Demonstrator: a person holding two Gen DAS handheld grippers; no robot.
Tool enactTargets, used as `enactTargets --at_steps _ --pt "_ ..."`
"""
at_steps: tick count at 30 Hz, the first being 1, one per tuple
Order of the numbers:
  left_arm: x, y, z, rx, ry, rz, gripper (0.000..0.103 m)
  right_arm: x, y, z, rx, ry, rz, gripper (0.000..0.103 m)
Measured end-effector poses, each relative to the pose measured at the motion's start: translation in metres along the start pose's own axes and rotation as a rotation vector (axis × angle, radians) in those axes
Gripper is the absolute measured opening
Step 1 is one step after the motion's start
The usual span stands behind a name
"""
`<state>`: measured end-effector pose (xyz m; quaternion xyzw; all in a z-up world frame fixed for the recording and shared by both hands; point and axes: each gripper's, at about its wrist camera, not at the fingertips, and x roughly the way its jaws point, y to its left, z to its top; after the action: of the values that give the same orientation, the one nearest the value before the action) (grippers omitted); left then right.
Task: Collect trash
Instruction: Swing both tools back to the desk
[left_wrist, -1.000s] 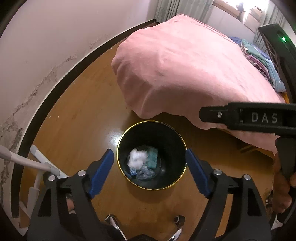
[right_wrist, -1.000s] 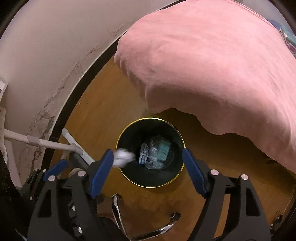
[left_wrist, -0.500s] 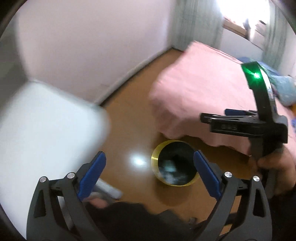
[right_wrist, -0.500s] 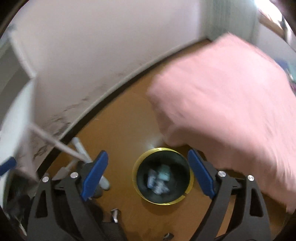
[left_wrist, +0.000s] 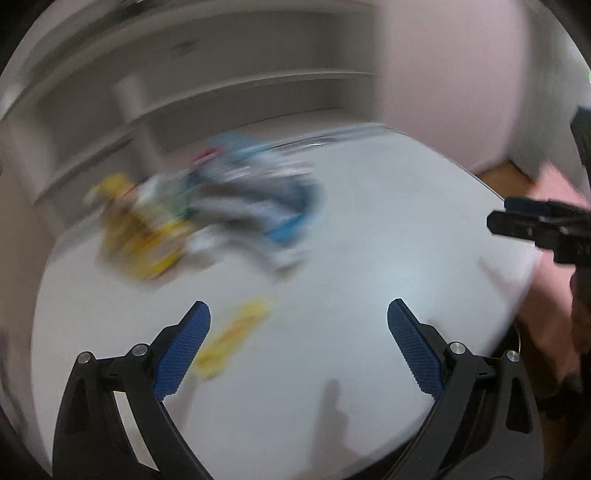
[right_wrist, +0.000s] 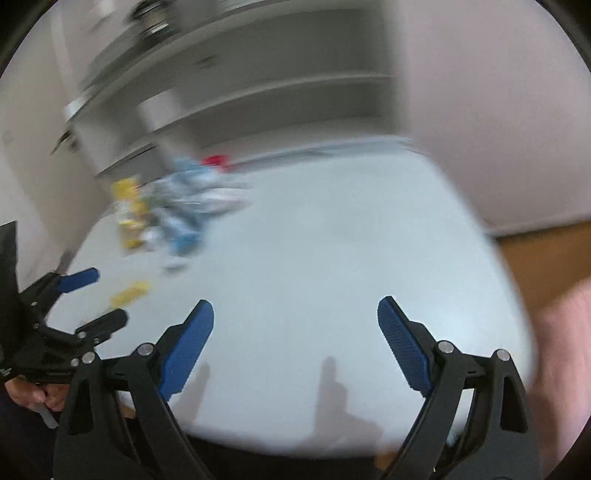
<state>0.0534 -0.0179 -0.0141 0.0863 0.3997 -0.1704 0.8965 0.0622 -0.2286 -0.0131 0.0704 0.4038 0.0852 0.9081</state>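
Both views have swung off the black bin on the floor, which filled the gap between the fingers a second ago, and now look down on a white counter (left_wrist: 369, 221); the bin, with the wad and wrappers already in it, has dropped out of both views, so one load of trash looks delivered and the hands seem to be heading for the next.

Going left to right in the left wrist view: a small yellow wrapper (left_wrist: 232, 336) lies on the counter just beyond the left finger's tip; farther ahead and to the left sits a blurred heap of trash (left_wrist: 207, 218), yellow packets on its left, blue and white wrappers on its right; the left gripper (left_wrist: 298, 345) has its fingers spread about as wide as they go, wider than a second ago, with nothing between them but bare counter; the right gripper (left_wrist: 535, 225) pokes in at the right edge.

In the right wrist view the left gripper (right_wrist: 86, 299) shows at the far left, near the yellow wrapper (right_wrist: 129, 293); the heap (right_wrist: 173, 206) lies well ahead and left of the fingers; the right gripper (right_wrist: 295, 336) is likewise wide and empty.

Motion blur hides what each wrapper is; the yellow one by the left fingers looks the nearest pick.
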Motion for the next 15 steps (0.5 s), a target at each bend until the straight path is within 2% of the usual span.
enactTargets --at_steps 2,6,12,15 --pt "-0.007 0.031 -0.005 -0.072 0.002 0.016 0.094 0.028 0.034 0.023 -0.068 0.016 0.060 0.087" --pt "-0.021 0.070 -0.011 -0.157 -0.019 0.055 0.094 0.078 0.082 0.054 -0.148 0.058 0.106 0.087" --pt "-0.024 0.106 -0.014 -0.250 -0.008 0.069 0.094 0.120 0.089 0.081 -0.133 0.108 0.119 0.087" --pt "-0.018 0.113 -0.006 -0.282 0.001 0.066 0.094 0.135 0.085 0.090 -0.088 0.134 0.164 0.087"
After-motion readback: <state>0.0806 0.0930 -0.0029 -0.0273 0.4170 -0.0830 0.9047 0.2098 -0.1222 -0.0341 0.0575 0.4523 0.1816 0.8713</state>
